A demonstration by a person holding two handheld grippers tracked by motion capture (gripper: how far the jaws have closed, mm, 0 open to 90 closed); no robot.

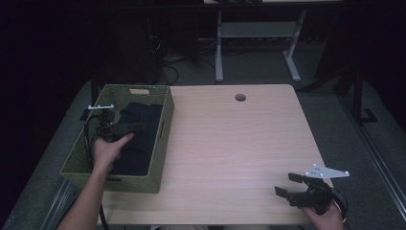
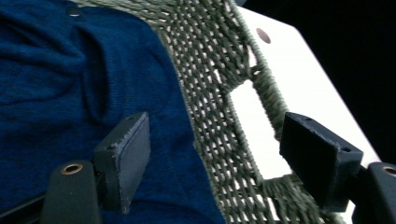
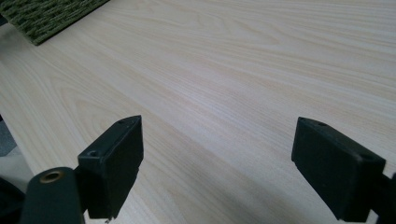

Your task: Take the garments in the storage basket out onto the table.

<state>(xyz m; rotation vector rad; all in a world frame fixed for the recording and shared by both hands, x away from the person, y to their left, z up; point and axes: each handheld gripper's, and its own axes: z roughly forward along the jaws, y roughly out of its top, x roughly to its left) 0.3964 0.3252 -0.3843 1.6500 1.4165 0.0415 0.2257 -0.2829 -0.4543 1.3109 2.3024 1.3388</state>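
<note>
A dark blue knitted garment [image 2: 70, 93] is seen crumpled inside the green woven rectangular basket [image 1: 165, 125] at the left. The left gripper [image 2: 212, 158] is held over it with jaws spread; the right gripper [image 1: 293, 187], jaws also spread, is held above the pale wood-grain table [image 1: 230, 143].

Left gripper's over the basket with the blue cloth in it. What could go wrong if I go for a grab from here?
1. The left gripper has its jaws open astride the woven basket wall, one over the dark blue garment, one outside. Closing now would likely pinch the wall, not the cloth.
2. Lifting then might drag or tip the basket, which sits at the table corner.
3. The right gripper, open near the front edge, is too far to steady it.
</note>
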